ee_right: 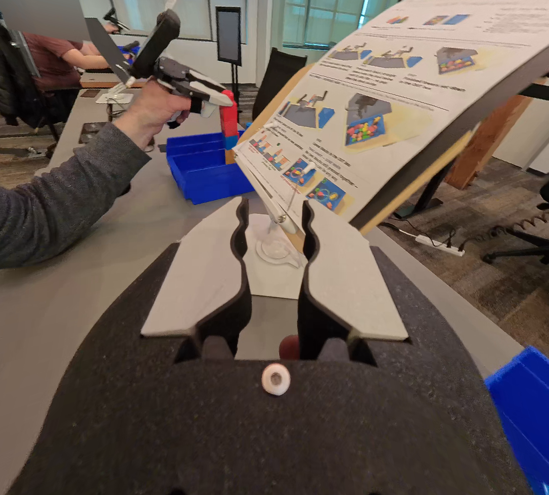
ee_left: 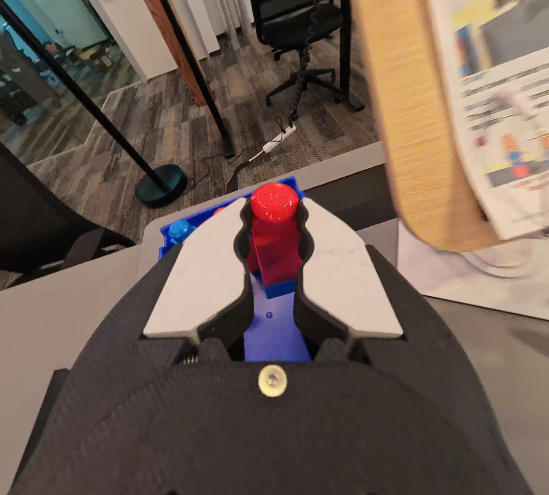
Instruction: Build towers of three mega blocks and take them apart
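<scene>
My left gripper [ee_left: 274, 204] is shut on the red top block [ee_left: 274, 231] of a tower, with a blue block [ee_left: 280, 290] under it. In the right wrist view the tower stands tilted in a blue bin [ee_right: 205, 166]: red block [ee_right: 228, 115], blue block [ee_right: 231, 142], orange block [ee_right: 229, 156] at the bottom. The left gripper [ee_right: 227, 100] holds its top there. A loose blue block [ee_left: 178, 229] lies in the bin [ee_left: 276, 338]. My right gripper [ee_right: 274, 207] is open and empty, low over the grey table. A dark red thing [ee_right: 289, 347] shows under its base.
A tilted board with an instruction sheet [ee_right: 401, 112] stands on a clear stand [ee_right: 276, 246] just ahead of the right gripper and right of the bin. A second blue bin [ee_right: 523, 409] is at the lower right. A person sits at a far table [ee_right: 50, 59]. An office chair [ee_left: 297, 20] stands beyond the table edge. My right fingertips sit around 45 centimetres from my left ones.
</scene>
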A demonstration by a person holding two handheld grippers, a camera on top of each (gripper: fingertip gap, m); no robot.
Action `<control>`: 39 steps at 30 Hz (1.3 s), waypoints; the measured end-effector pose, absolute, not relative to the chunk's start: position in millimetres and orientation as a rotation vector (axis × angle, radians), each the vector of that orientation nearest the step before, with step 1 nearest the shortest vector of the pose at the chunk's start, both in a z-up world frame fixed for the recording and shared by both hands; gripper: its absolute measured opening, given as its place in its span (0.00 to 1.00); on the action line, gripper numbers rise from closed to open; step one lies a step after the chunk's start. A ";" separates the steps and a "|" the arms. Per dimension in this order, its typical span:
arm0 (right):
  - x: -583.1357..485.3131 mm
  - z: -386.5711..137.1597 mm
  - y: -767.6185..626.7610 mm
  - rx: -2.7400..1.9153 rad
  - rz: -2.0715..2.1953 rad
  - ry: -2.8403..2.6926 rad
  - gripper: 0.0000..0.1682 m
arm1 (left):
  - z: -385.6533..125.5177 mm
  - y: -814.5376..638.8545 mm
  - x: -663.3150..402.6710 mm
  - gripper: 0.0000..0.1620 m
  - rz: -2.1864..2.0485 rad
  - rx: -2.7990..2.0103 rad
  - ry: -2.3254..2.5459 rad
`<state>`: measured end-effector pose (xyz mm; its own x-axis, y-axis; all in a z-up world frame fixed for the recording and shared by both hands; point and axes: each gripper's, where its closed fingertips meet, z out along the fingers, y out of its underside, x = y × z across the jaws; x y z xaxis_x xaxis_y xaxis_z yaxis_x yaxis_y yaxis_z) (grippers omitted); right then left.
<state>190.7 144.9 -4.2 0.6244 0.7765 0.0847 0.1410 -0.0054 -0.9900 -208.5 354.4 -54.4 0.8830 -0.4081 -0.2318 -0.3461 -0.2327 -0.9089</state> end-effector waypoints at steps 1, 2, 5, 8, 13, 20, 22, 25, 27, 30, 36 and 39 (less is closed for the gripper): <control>186.1 -3.0 141.7 -1.510 0.607 -0.820 0.21 | -43.8 346.9 -202.5 0.17 -0.071 -1.818 0.579; 181.4 -2.2 139.0 -1.500 0.617 -0.835 0.21 | -34.1 339.0 -196.2 0.17 -0.074 -1.798 0.597; 166.1 -3.0 132.2 -1.481 0.644 -0.884 0.22 | -5.0 311.6 -169.9 0.17 -0.128 -1.721 0.669; 151.3 -6.7 128.1 -1.471 0.669 -0.922 0.23 | 18.6 283.5 -143.5 0.18 -0.187 -1.644 0.744; 128.8 -17.2 125.4 -1.473 0.716 -0.965 0.25 | 41.7 238.0 -94.3 0.18 -0.358 -1.531 0.887; 103.9 -32.0 123.6 -1.471 0.774 -1.007 0.30 | 42.7 179.7 -16.1 0.17 -0.678 -1.410 1.131; 97.2 -35.6 122.3 -1.463 0.788 -1.022 0.34 | 36.6 164.9 8.9 0.17 -0.752 -1.381 1.210; 88.5 -44.5 122.2 -1.470 0.783 -1.053 0.38 | 25.3 141.5 42.8 0.18 -0.856 -1.340 1.326; 82.9 -50.1 121.2 -1.470 0.788 -1.077 0.43 | 18.3 127.5 60.1 0.17 -0.917 -1.324 1.385; 76.2 -59.8 120.7 -1.483 0.786 -1.113 0.46 | 14.0 106.3 80.3 0.17 -1.000 -1.261 1.455; 64.3 -68.4 103.9 -1.464 0.875 -1.217 0.31 | 10.5 86.8 94.3 0.17 -1.079 -1.209 1.512; 61.5 -68.0 98.9 -1.452 0.906 -1.236 0.26 | 11.5 87.5 93.4 0.17 -1.111 -1.205 1.506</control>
